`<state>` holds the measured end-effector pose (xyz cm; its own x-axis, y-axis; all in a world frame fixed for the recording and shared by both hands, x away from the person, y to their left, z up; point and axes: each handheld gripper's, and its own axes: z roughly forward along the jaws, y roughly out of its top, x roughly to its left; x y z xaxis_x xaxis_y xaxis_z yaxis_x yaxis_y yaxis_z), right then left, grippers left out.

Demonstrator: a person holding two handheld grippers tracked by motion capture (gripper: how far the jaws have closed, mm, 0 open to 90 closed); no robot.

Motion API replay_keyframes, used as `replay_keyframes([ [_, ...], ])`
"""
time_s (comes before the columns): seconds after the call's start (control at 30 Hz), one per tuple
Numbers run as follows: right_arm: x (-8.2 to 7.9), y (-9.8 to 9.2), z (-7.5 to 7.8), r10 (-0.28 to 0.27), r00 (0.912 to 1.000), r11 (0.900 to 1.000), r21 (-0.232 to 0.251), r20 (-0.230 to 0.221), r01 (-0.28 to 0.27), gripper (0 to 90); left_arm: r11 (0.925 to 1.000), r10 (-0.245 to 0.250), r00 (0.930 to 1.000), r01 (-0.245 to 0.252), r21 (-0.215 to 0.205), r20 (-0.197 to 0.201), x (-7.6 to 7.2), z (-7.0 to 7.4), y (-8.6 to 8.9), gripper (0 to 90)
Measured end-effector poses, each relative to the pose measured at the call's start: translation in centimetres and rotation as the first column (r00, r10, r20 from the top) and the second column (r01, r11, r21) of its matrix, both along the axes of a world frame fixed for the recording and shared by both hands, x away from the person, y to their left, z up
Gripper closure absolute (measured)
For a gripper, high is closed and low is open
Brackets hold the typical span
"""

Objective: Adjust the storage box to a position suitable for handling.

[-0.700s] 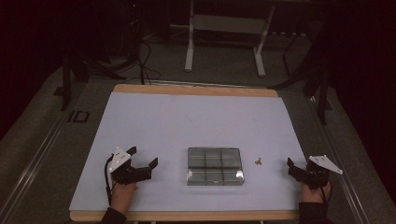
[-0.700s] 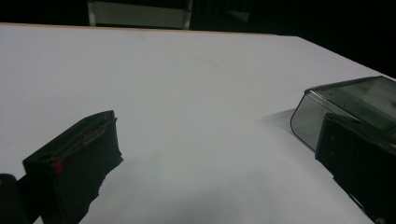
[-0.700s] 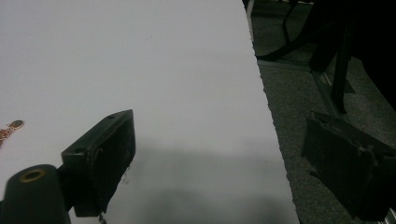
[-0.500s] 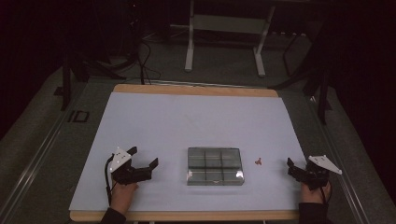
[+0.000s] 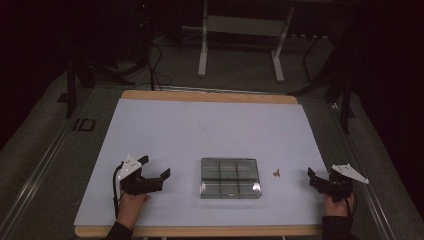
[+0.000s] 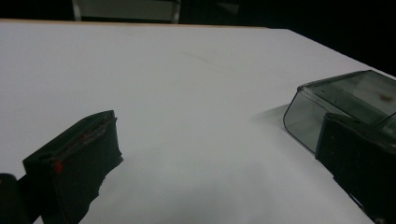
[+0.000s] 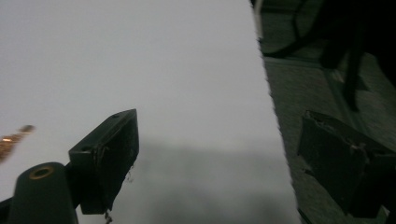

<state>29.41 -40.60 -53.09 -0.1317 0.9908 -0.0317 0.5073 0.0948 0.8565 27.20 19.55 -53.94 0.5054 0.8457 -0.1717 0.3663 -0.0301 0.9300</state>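
A clear plastic box (image 5: pixel 230 177) with several compartments lies flat near the front middle of the white table top (image 5: pixel 210 125). Just right of it rests a tiny orange-brown piece (image 5: pixel 276 173). My left gripper (image 5: pixel 155 167) rests at the front left, a hand's width left of the box, open with nothing between its jaws. The left gripper view has the open left gripper (image 6: pixel 215 126) over bare table, with the box's corner (image 6: pixel 345 98) behind the right jaw. My right gripper (image 5: pixel 316 179) sits open at the front right. In its own view the right gripper (image 7: pixel 218 119) straddles the table's right edge, the orange piece (image 7: pixel 11 137) blurred at far left.
A wooden strip (image 5: pixel 210 96) borders the table's far edge. Beyond it stand a metal frame's legs (image 5: pixel 202 45) and cables on a dark floor. Dark floor (image 7: pixel 327 88) drops away right of the table edge.
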Motion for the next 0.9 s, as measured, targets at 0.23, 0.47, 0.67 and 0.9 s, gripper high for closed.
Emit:
replay_keyframes([
  [0.23, 0.6, 0.1, 1.0, 0.125, 0.992, 0.992, 0.029, -0.018, -0.124, 14.1, 0.9918, -0.125, 0.9907, 0.124, -0.033, -0.053, 0.7, 0.7, -0.7, 0.3],
  [0.47, 0.7, 0.2, 2.7, 0.221, 0.9752, 0.974, 0.047, -0.011, -0.22, 13.2, 0.9727, -0.231, 0.9707, 0.232, 0.009, -0.066, 0.8, 1.3, -2.1, 0.3],
  [0.67, 1.1, 0.7, 3.3, 0.33, 0.9435, 0.943, 0.063, -0.028, -0.328, 13.4, 0.9624, -0.268, 0.9596, 0.271, 0.019, -0.085, 0.9, 1.8, -2.7, 0.3],
  [0.9, 1.3, 1.6, 3.4, 0.455, 0.8894, 0.889, 0.094, -0.048, -0.449, 13.4, 0.9375, -0.344, 0.9317, 0.348, 0.013, -0.116, 1.1, 2.1, -3.4, 0.3],
])
